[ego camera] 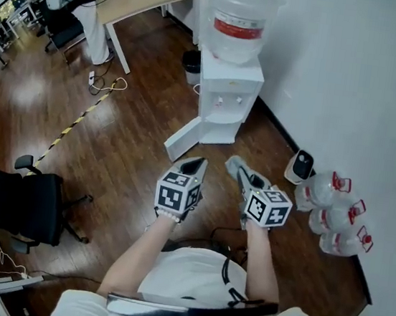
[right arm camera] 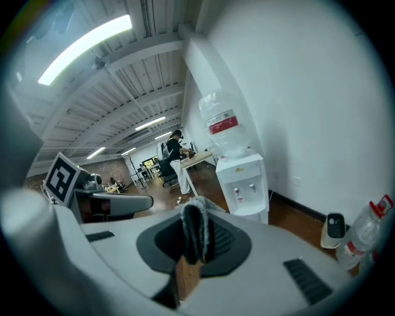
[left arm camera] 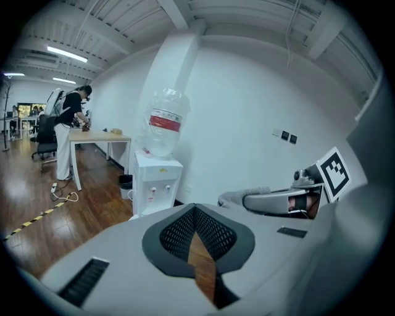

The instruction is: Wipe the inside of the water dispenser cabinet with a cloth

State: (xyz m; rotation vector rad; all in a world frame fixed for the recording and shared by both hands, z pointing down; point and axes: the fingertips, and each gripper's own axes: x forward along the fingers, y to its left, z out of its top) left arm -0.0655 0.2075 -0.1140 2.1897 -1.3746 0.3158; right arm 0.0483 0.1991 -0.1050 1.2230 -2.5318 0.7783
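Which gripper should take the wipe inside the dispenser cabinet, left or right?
Right. The right gripper has its fingers shut on the grey cloth; the left gripper is shut and empty. Both sit roughly equally far from the water dispenser, whose cabinet door is open.

One dispenser [ego camera: 224,99], one cloth [ego camera: 234,166], three floor bottles [ego camera: 335,219]

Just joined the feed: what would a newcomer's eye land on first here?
The white water dispenser stands against the wall, a big bottle on top and its lower cabinet door swung open. Nearer the camera, the right gripper pinches a grey cloth; the left gripper is shut and empty.
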